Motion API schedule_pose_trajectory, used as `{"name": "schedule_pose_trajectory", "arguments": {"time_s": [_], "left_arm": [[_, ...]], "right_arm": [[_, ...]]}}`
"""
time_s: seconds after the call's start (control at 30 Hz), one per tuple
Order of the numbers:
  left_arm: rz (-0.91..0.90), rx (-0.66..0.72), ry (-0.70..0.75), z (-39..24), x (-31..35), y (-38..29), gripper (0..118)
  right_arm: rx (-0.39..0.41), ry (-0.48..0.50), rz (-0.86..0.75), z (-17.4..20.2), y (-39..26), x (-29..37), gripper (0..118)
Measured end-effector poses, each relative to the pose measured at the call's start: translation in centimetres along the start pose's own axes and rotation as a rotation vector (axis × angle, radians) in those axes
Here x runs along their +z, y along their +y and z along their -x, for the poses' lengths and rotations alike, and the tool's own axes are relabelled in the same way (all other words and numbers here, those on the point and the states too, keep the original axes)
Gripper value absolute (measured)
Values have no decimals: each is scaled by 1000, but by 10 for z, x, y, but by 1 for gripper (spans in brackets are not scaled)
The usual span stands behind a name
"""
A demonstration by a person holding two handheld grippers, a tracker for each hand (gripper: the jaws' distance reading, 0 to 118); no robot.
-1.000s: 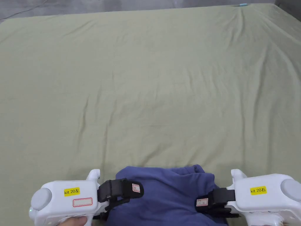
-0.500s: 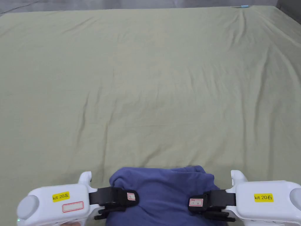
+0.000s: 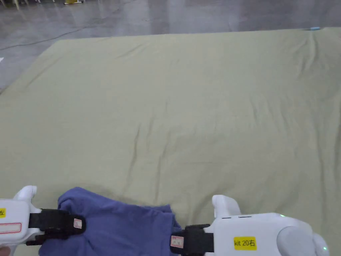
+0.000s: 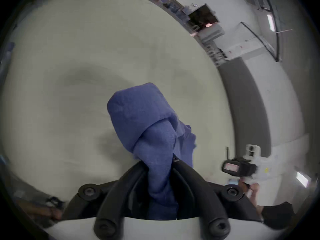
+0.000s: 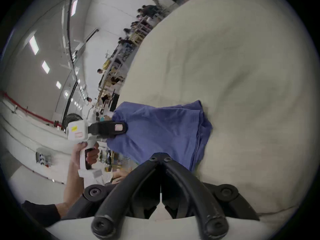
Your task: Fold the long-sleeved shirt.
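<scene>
One shirt (image 3: 113, 223), blue, soft and limp, hangs bunched over the near edge of the green sheet (image 3: 186, 110). Left gripper (image 4: 160, 164) jaws pinch a gathered fold. Right gripper (image 5: 161, 159) jaws are pressed together at the hem; a pinch on cloth is probable. Judgement: light, drapes freely; hold at corners.

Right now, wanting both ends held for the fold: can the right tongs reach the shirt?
Probably yes: the right tongs sit shut just beside the shirt, at its free edge, with nothing between, though they must open first.
</scene>
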State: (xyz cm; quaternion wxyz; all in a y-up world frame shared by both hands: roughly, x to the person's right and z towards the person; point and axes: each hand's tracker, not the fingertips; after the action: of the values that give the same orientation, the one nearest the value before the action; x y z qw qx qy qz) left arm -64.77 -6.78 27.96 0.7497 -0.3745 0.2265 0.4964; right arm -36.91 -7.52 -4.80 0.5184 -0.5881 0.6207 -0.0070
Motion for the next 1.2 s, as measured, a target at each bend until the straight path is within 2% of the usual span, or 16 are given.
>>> {"name": "schedule_pose_trajectory", "arguments": {"time_s": [0.2, 0.4, 0.43, 0.47, 0.5, 0.53, 0.57, 0.67, 0.77, 0.83, 0.87, 0.93, 0.97, 1.03, 1.07, 1.2], "left_arm": [[-30, 4, 232, 53, 35, 30, 3], [24, 76, 347, 78, 31, 28, 4], [33, 102, 365, 76, 30, 25, 14], [19, 100, 423, 71, 31, 21, 33], [-12, 36, 485, 65, 32, 18, 65], [-36, -25, 523, 56, 33, 14, 105], [-58, -66, 538, 47, 34, 12, 118], [-93, -92, 533, 13, 48, 7, 114], [-183, -81, 410, -25, 66, 9, 114], [-213, -85, 332, -58, 75, 10, 111], [-181, -75, 292, -77, 82, 15, 103], [-82, -223, 178, -132, 84, 8, 98], [-123, -364, 191, -163, 87, 2, 84], [-226, -573, 269, -222, 96, -14, 31], [-277, -617, 288, -247, 100, -19, 18], [-563, -728, 165, -328, 136, -38, 0]], "right_arm": [[68, 83, 94, 64, -18, -52, 0], [102, 81, 102, 72, -24, -44, 0], [100, 74, 94, 69, -23, -39, 0], [96, 69, 85, 66, -22, -36, 0], [86, 63, 74, 62, -20, -32, 0], [74, 57, 62, 59, -20, -27, 0], [65, 55, 51, 56, -19, -22, 0], [45, 42, -2, 50, -11, -2, 0], [72, 25, -76, 48, 1, 29, 0], [127, -1, -136, 46, 9, 58, 0], [175, -33, -165, 43, 14, 73, 0], [253, -167, -239, 33, 22, 106, 0], [262, -233, -276, 28, 25, 122, 0], [231, -297, -329, 16, 37, 159, 0], [216, -310, -366, 12, 42, 178, 0], [330, -519, -609, 32, 52, 268, 0]]}}
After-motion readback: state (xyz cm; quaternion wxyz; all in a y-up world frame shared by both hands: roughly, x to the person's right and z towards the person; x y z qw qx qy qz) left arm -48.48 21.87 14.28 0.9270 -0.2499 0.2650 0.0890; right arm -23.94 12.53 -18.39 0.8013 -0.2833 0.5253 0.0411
